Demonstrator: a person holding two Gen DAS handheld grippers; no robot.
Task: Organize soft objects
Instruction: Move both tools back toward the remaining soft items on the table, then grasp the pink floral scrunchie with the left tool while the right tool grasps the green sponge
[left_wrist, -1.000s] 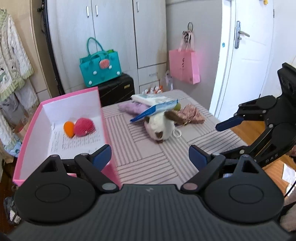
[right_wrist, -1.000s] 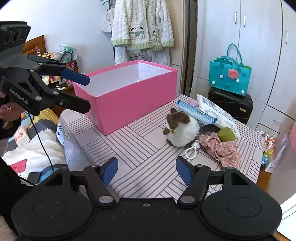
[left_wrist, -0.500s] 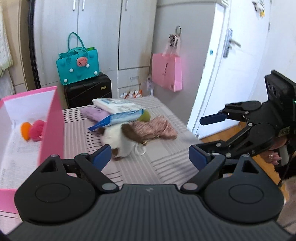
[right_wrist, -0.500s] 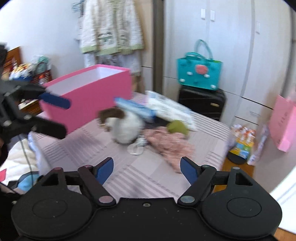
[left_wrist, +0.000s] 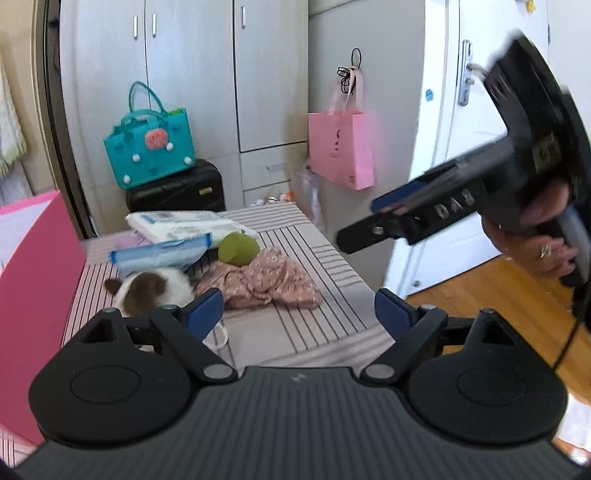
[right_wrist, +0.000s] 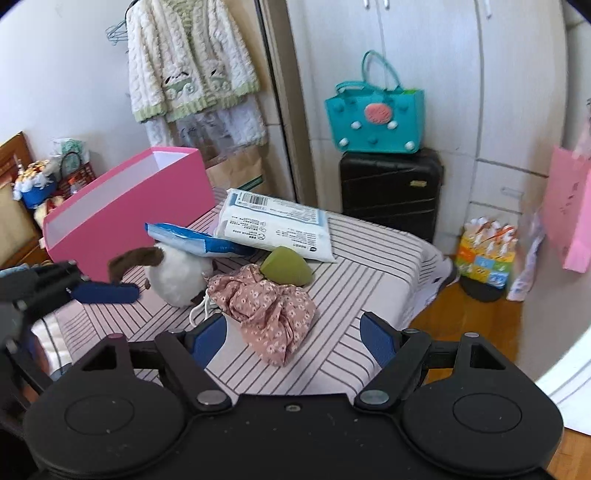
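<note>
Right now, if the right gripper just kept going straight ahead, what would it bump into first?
Probably the pink flowery cloth. The right gripper is open, and the cloth lies crumpled on the table just ahead between its fingers. The green ball sits behind it. Depth is hard to judge here.

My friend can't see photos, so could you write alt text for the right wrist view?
Open right gripper with blue fingers above a floral cloth on a striped table, beside a plush toy, green sponge, wipes packs and pink box.

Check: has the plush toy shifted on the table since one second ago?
No. The plush toy lies beside the floral cloth, under the blue pack, as before; only the cameras moved.
</note>
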